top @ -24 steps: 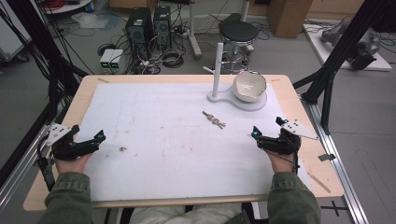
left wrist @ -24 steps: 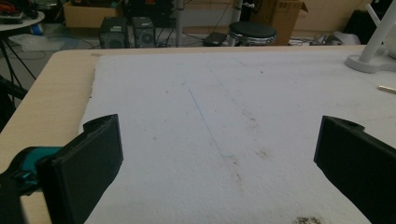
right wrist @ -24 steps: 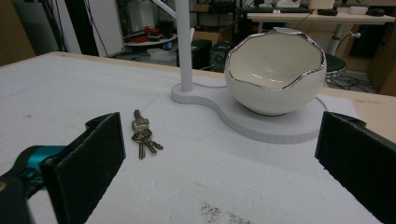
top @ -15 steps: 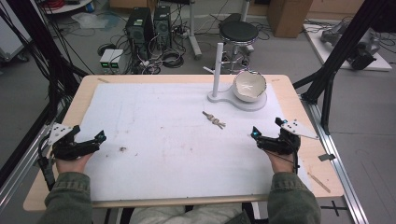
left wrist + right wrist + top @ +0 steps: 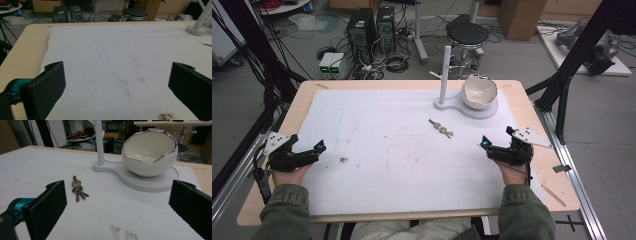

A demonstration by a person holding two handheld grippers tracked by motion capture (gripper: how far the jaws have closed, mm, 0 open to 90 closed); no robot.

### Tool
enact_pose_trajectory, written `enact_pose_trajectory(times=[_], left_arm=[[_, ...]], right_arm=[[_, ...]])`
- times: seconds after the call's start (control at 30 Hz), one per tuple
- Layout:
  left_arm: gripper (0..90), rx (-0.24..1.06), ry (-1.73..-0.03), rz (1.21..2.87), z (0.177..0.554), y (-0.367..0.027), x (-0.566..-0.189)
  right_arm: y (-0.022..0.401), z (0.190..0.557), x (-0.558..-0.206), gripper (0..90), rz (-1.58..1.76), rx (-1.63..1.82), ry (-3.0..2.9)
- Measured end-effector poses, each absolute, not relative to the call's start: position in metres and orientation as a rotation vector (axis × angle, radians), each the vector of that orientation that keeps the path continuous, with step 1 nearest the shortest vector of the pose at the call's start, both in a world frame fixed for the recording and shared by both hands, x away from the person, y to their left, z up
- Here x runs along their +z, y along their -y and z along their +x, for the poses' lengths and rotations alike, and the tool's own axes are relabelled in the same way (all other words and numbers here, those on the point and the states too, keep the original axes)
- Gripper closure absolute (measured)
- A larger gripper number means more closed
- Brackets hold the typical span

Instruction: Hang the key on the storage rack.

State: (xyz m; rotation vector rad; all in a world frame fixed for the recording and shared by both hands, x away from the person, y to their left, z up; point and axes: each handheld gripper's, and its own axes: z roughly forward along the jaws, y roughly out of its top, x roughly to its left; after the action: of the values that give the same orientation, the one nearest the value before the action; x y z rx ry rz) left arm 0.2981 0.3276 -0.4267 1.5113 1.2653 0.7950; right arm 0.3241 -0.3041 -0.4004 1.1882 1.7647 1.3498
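A small bunch of keys (image 5: 441,128) lies flat on the white mat (image 5: 387,145), right of centre. Behind it, a white egg-shaped bowl (image 5: 479,92) with a jagged silver rim sits on a white stand base (image 5: 462,107) with an upright post (image 5: 445,70). My right gripper (image 5: 487,148) rests near the mat's right edge, open and holding nothing. In the right gripper view the keys (image 5: 78,188) lie ahead on the left and the bowl (image 5: 150,152) ahead on the right, beyond the wide-apart jaws of the gripper (image 5: 117,207). My left gripper (image 5: 314,150) sits at the mat's left edge, open and holding nothing (image 5: 117,87).
The mat covers most of a wooden table (image 5: 542,165). A dark crumb patch (image 5: 343,160) lies near the left gripper. A thin wooden stick (image 5: 554,195) lies at the table's front right corner. A stool (image 5: 468,34) and computer cases (image 5: 371,25) stand on the floor beyond.
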Motion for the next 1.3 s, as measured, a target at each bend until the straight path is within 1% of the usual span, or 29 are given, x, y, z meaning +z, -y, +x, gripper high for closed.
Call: enact_pose_trajectory(times=[0.23, 0.6, 1.3], left_arm=[[1.7, 0.797, -1.264, 1.519, 0.298, -0.328, -0.427], [1.7, 0.800, -1.270, 1.515, 0.298, -0.328, -0.427], [1.7, 0.802, -1.280, 1.523, 0.299, -0.329, -0.428]], right_arm=[[0.303, 0.329, -0.391, 0.5, 1.205, 1.341, -1.796], [0.281, 0.348, -0.380, 0.5, 1.160, 1.296, -1.905], [0.250, 0.382, -0.372, 0.6, 1.117, 1.227, -2.081]])
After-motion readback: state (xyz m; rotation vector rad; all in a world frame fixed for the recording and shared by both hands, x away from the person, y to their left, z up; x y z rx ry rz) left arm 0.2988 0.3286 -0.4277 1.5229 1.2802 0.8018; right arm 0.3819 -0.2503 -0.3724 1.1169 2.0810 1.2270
